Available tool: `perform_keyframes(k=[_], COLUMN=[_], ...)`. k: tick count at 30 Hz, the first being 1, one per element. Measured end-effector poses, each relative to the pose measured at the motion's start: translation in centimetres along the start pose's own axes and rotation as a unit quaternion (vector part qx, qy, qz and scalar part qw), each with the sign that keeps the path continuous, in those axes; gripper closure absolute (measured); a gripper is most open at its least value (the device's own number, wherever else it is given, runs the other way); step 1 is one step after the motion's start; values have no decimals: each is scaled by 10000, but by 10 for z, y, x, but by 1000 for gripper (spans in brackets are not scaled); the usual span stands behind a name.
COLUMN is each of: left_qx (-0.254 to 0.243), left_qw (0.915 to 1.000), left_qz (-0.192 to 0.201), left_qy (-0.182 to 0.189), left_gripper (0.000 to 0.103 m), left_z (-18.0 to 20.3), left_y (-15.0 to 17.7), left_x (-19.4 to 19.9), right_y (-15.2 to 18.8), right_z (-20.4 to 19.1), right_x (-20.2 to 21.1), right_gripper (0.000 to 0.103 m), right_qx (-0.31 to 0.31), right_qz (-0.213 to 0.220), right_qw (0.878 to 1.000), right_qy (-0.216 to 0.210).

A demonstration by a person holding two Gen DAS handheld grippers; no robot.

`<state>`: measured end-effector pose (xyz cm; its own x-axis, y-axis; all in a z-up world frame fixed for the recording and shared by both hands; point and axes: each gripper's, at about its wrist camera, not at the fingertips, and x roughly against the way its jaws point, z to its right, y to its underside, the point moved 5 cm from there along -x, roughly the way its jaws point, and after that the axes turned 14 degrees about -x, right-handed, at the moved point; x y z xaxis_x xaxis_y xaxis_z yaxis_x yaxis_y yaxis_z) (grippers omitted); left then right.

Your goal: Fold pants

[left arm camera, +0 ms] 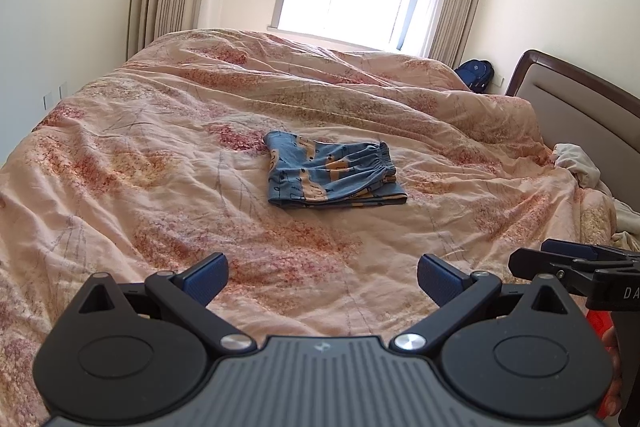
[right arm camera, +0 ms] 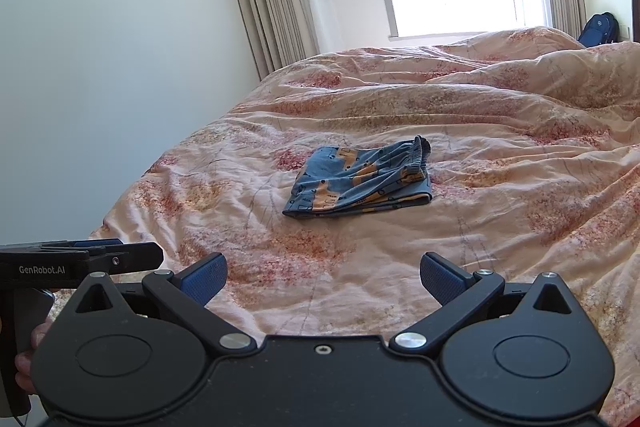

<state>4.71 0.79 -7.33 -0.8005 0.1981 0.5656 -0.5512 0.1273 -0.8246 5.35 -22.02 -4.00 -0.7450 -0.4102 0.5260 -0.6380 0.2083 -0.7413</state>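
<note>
Nearest in the left wrist view, the left gripper (left arm camera: pixel 322 277) has its jaws spread wide with nothing between them, only the duvet (left arm camera: pixel 160 187) below. The right gripper (right arm camera: pixel 323 277) is the same: jaws wide apart and empty. Each gripper shows side-on at the edge of the other's view, so they sit side by side at about the same height.

Further out, the pants (left arm camera: pixel 334 173) lie on the bed, well apart from both grippers. From the left gripper they are at about 12 o'clock; from the right gripper, at 12 to 1 o'clock. Neither gripper looks clearly nearer.

The pants are already a compact, layered bundle (blue with orange print), elastic waistband on the 3 o'clock edge, folded edge toward the grippers. The long axis runs from 9 to 3 o'clock, across the line of approach. The folding looks close to finished, perhaps done.
</note>
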Motion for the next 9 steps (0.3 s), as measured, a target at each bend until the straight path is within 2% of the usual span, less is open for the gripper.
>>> perform_keyframes(k=[4, 9], left_qx=[-76, -215], left_qw=[9997, 9991], left_qz=[78, 368], left_qy=[-209, -79], left_gripper=[0, 0], left_z=[2, 8], left_y=[1, -2], left_x=[3, 7], right_y=[0, 2], right_z=[0, 1], right_x=[0, 0], right_gripper=[0, 0], right_qx=[-2, -11], right_qz=[0, 1], right_qw=[10000, 10000], right_qy=[0, 10])
